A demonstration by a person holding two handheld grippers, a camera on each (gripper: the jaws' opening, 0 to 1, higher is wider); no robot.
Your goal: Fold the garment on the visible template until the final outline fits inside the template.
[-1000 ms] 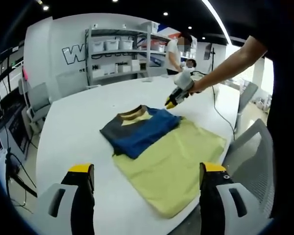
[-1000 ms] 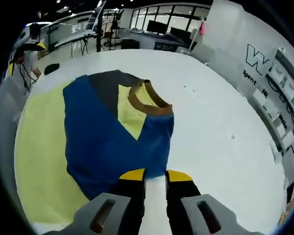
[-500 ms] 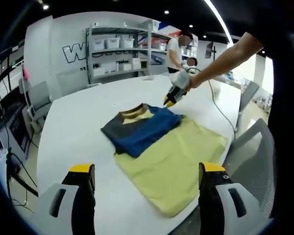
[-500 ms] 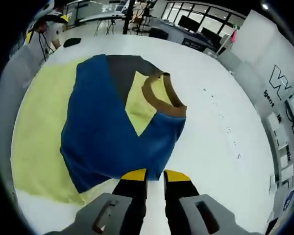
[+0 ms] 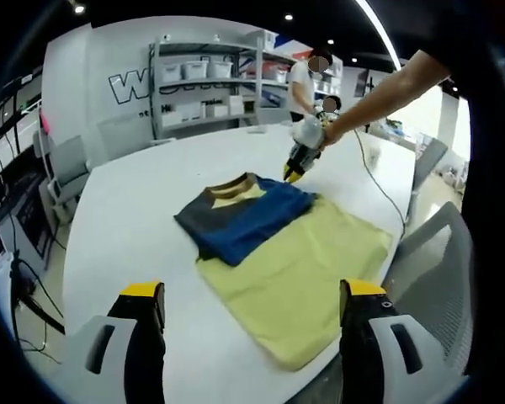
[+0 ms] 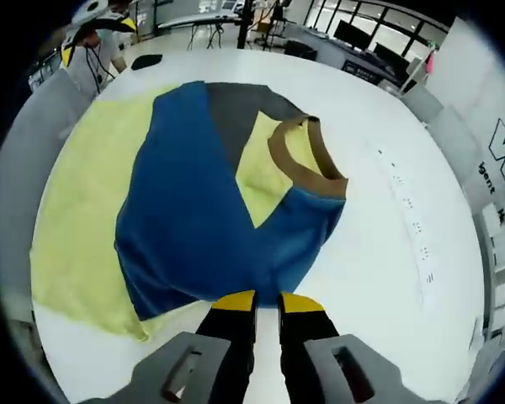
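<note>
A folded garment point(image 5: 240, 217), blue and dark grey with a yellow panel and a brown collar, lies on the far part of a pale yellow template cloth point(image 5: 307, 269) on the white table. My left gripper point(image 5: 252, 290) hovers at the near table edge, jaws wide open and empty. A hand holds my right gripper point(image 5: 293, 172) just above the garment's far corner. In the right gripper view its jaws point(image 6: 268, 301) stand nearly together with nothing between them, by the blue edge of the garment point(image 6: 194, 227). The collar point(image 6: 307, 164) faces right and the template point(image 6: 76, 227) spreads left.
The white table point(image 5: 135, 210) reaches far to the left and back. Grey chairs stand at its right point(image 5: 442, 252) and left point(image 5: 63, 172). Shelves with boxes point(image 5: 206, 84) and a person point(image 5: 301, 84) are behind. A cable point(image 5: 379, 189) crosses the table's far right.
The right gripper's camera has lifted and pulled back, so more of the garment shows. Its jaws have drawn closer together. The left gripper and the garment have stayed still.
</note>
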